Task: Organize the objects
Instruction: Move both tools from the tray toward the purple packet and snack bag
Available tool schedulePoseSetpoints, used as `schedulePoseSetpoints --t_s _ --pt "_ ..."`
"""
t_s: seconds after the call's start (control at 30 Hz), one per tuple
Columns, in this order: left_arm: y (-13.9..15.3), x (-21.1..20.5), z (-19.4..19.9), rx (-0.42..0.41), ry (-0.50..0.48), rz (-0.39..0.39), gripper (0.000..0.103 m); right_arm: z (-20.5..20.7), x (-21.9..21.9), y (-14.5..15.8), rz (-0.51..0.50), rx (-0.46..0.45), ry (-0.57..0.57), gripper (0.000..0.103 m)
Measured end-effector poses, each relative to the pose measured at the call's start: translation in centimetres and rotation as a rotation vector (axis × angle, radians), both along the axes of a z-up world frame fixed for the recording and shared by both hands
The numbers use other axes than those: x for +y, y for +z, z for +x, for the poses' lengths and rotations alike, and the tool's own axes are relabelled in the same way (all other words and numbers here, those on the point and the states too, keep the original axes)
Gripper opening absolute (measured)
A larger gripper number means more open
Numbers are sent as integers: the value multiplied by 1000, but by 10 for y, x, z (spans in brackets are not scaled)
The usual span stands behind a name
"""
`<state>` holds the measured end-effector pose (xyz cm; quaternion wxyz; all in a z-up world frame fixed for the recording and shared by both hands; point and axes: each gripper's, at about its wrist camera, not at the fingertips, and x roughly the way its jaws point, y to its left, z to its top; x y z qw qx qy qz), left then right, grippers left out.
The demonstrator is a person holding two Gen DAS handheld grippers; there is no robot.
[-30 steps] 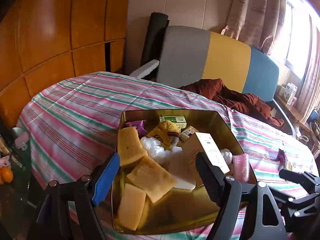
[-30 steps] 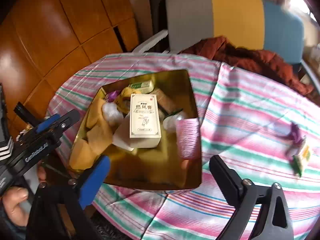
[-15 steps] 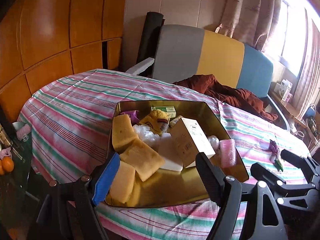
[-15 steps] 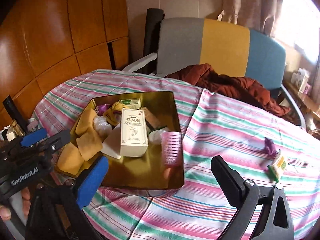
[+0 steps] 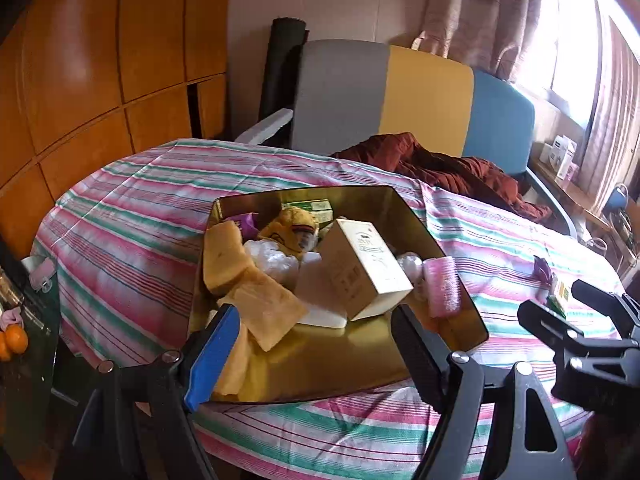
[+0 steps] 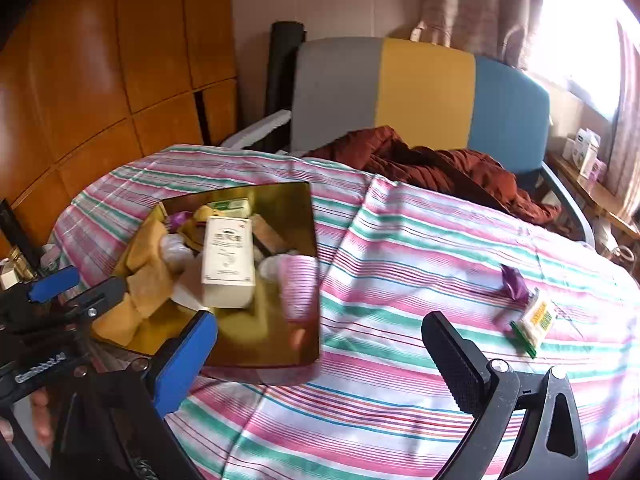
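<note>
Black left gripper [image 5: 316,344] tilted down, apart, empty | right gripper [image 6: 320,356] likewise | gold tray [image 5: 452,256] ahead

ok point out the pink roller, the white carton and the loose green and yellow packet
pink roller [image 5: 442,286], left wrist view, on its ribbed side
white carton [image 6: 228,256], right wrist view, on its printed top face
green and yellow packet [image 6: 536,322], right wrist view, on the middle of the wrapper

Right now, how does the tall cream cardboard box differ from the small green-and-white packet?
The tall cream cardboard box sits inside the gold tin tray, propped on other items; the small green-and-white packet lies flat on the striped tablecloth, outside the tray. The box is much bulkier; the packet is thin. Neither is gripped.
</note>
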<state>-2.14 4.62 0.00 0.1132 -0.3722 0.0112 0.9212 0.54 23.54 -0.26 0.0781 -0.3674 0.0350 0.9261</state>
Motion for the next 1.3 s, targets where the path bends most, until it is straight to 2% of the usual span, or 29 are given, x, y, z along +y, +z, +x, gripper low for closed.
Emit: schedulePoseSetpoints --t_s 0.47,0.7,0.9,1.07,1.2,1.3 --pt "3 42 10 13 -124 -44 80 15 74 0 -30 -46 -121 103" --pt "7 67 14 38 -206 -77 80 25 138 6 -88 -79 -226 103" --pt "10 86 15 44 -253 -92 79 26 196 8 -50 -100 -329 103" --pt "10 102 13 42 -283 -110 80 24 234 -4 34 -86 -376 103" --pt "7 116 12 31 -309 -133 80 30 260 -20 14 -78 -411 103" --pt "3 127 12 21 -330 -143 80 36 278 -38 -47 -85 -459 103"
